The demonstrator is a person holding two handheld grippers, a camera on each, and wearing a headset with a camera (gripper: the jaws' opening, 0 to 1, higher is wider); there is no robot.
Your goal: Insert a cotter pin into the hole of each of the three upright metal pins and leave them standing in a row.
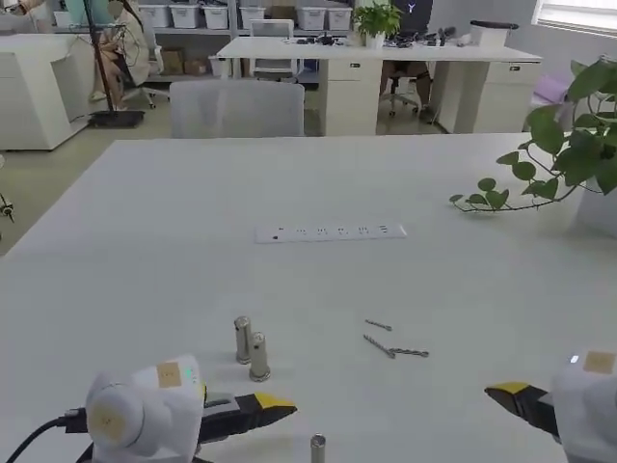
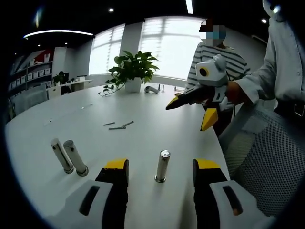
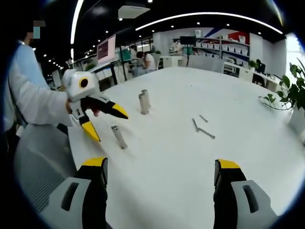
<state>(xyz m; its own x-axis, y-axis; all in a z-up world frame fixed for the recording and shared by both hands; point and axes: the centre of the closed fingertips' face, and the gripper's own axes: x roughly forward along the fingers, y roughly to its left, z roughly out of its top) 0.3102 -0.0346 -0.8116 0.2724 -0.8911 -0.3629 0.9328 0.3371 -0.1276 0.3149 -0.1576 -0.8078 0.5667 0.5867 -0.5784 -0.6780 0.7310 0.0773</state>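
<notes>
Two upright metal pins (image 1: 251,348) stand close together on the white table (image 1: 193,241). A third pin (image 1: 317,449) stands alone near the front edge. Three cotter pins (image 1: 390,342) lie flat to their right. My left gripper (image 1: 278,409) is at the bottom left, open, and the lone pin (image 2: 162,166) stands just ahead of and between its jaws. The pin pair (image 2: 70,156) is to its left. My right gripper (image 1: 508,394) is at the bottom right, open and empty, facing the lone pin (image 3: 118,136), the pair (image 3: 145,101) and the cotter pins (image 3: 202,127).
A white power strip (image 1: 331,232) lies mid-table. A potted plant (image 1: 569,145) trails leaves over the right side. A grey chair (image 1: 237,108) stands behind the far edge. A person in a striped top (image 2: 217,62) stands close behind the right gripper (image 2: 190,101).
</notes>
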